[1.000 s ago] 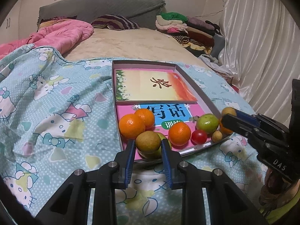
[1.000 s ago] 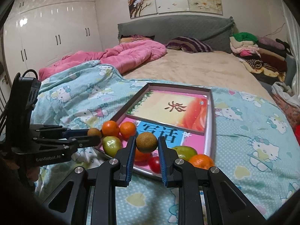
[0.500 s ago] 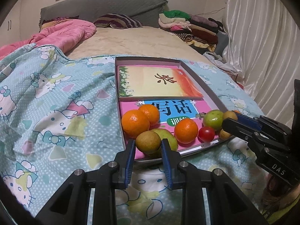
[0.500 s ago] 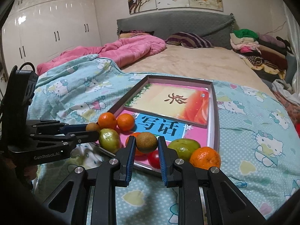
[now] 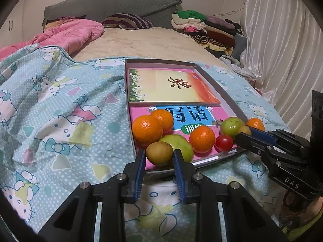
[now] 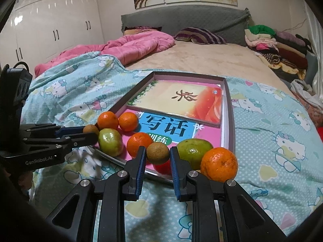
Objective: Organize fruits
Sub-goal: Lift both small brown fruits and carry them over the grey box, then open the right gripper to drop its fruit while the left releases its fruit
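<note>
A shallow grey box lid (image 5: 228, 98) (image 6: 227, 104) lies on the bed and holds two books and fruit at its near end. My left gripper (image 5: 159, 154) is shut on a brown kiwi (image 5: 159, 153) just above the lid's near edge. My right gripper (image 6: 157, 153) is shut on another brown kiwi (image 6: 157, 153) at the lid's near right corner. In the lid lie three oranges (image 5: 147, 129) (image 5: 163, 119) (image 5: 201, 139), a green fruit (image 5: 178, 146), a second green fruit (image 5: 232, 126) and a cherry tomato (image 5: 223, 142). Another orange (image 6: 219, 164) sits at the lid's right corner.
The lid rests on a blue cartoon-print quilt (image 5: 60, 121). A pink duvet (image 6: 137, 46) and striped pillow (image 6: 198, 35) lie behind, folded clothes (image 6: 272, 40) at the far right. White curtains (image 5: 282, 50) hang on the right, wardrobes (image 6: 50, 26) on the left.
Both grippers have drawn back and lowered slightly toward the lid's near edge, each still holding its kiwi. The fruit in the lid has not moved.
</note>
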Tool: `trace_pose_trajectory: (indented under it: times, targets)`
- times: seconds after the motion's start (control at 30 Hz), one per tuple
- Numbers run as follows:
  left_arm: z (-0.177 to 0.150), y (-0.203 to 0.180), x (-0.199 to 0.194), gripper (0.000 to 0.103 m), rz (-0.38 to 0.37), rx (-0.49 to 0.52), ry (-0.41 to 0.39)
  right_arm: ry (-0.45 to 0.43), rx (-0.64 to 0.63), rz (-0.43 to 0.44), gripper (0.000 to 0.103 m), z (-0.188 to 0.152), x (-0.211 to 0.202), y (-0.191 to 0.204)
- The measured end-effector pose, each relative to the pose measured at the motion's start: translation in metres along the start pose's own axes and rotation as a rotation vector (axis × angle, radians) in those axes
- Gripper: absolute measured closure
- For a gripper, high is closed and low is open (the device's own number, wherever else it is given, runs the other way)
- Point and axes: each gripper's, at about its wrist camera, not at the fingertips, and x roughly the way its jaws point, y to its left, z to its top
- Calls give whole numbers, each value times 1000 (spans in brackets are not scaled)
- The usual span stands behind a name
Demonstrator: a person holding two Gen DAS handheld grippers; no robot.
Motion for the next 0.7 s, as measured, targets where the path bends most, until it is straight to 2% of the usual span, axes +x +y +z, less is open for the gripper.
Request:
trace_pose_trajectory:
  times: [0.5,0.7]
  targets:
    - [0,-1,5,75,-6,-5,5,39,-48,27,79,-4,20,19]
    - [0,-1,5,75,-6,-5,4,38,-33,33,74,-5,21,17]
